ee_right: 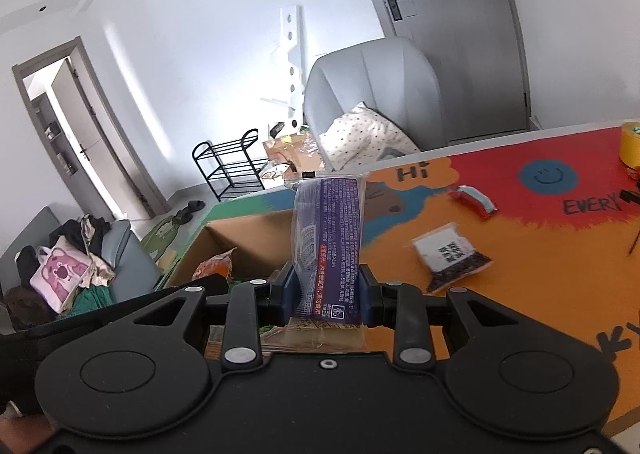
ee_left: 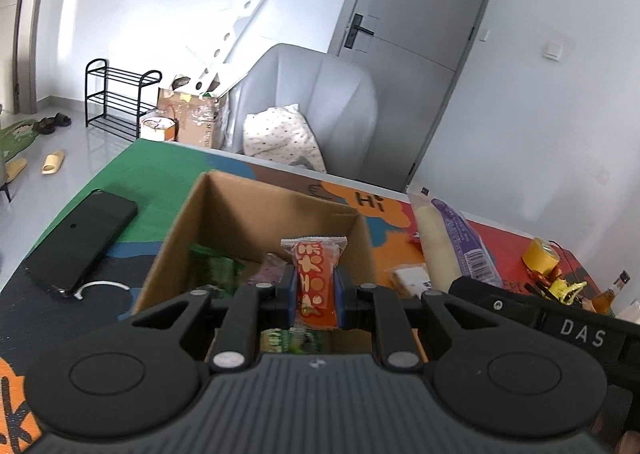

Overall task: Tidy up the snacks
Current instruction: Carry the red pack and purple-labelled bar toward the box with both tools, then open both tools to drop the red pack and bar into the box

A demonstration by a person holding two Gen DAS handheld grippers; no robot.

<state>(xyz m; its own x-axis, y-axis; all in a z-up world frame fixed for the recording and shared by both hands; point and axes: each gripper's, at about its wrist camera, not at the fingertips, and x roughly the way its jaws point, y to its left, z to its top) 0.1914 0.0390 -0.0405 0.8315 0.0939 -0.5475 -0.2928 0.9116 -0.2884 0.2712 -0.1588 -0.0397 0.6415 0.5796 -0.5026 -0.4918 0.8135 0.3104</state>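
Pinching an orange snack packet [ee_left: 316, 286] upright in the left tongs [ee_left: 316, 296], tilted downward above the open cardboard box [ee_left: 224, 213]; green and purple wrappers already inside. Clamping a purple-labelled clear packet [ee_right: 330, 250] upright in the right tongs [ee_right: 329, 290], angled down just right of the box, over the colourful table [ee_right: 520, 294]. Lying loose on the table further right: a black-and-white sachet [ee_right: 450, 256] and a small red packet [ee_right: 472, 201]. Resting left of the box: a black phone [ee_left: 84, 240].
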